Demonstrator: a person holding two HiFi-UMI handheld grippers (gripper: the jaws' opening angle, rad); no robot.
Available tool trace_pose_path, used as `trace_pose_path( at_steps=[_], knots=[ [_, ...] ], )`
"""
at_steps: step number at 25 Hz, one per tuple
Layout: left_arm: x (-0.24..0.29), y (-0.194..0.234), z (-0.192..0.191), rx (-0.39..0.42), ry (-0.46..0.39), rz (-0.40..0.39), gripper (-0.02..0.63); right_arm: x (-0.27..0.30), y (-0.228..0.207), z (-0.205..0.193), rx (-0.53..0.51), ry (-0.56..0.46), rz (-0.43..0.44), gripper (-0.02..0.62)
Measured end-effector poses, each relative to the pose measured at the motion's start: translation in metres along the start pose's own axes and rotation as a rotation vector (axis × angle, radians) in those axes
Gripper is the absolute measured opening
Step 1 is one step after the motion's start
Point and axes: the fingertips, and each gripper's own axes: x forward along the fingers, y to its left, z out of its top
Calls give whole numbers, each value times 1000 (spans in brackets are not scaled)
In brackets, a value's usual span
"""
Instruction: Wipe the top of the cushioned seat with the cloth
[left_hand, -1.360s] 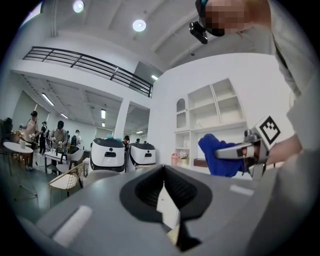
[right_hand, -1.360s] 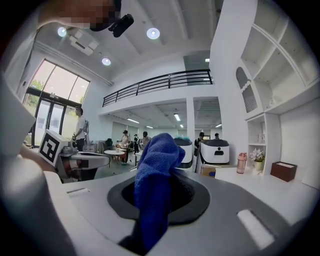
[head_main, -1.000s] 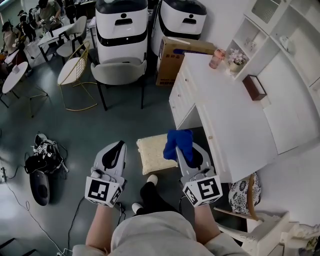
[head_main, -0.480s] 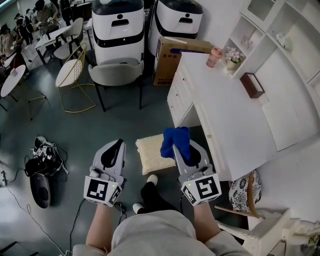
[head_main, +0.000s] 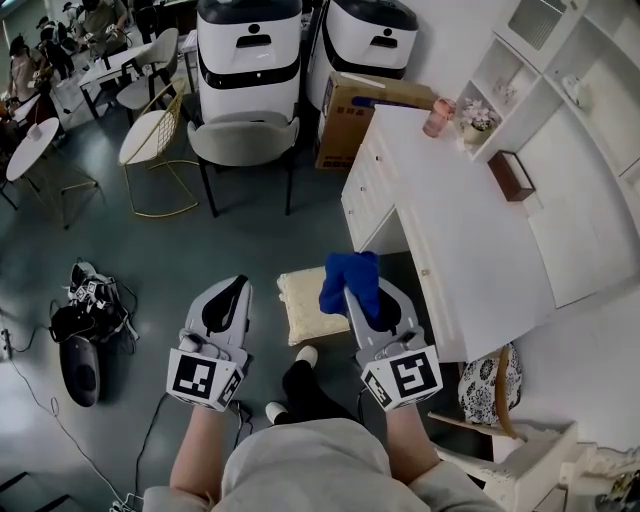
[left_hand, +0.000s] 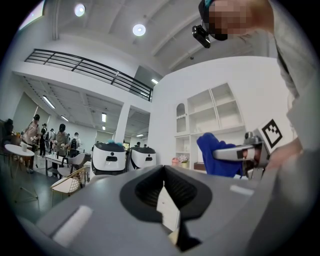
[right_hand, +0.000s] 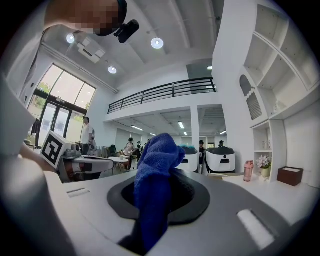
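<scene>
Fuzzy blue cloth (head_main: 349, 281) bunches between the right gripper's (head_main: 369, 299) clamped jaws at frame centre, over the square quilted cream seat (head_main: 300, 312). The left gripper (head_main: 229, 303) is closed and empty.

Just ahead of the right hand-held gripper (head_main: 352, 292), the cushioned seat (head_main: 300, 305) shows only its left part; the rest lies under the blue cloth (head_main: 350, 272) and the gripper's grey body. In the right gripper view the cloth's lower end sinks out of sight between the jaws, and its bulk blocks what lies straight ahead of them. Well to the left of the left hand-held gripper (head_main: 228, 290), a dark heap of gear (head_main: 85, 305) on the floor is too small to identify.
</scene>
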Motion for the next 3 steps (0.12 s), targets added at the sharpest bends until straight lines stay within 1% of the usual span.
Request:
trace_pose_path(
  at_steps=[3],
  knots=[
    [-8,4,0,-1,1,5,0,0,9,0,4,0,5,75]
  ],
)
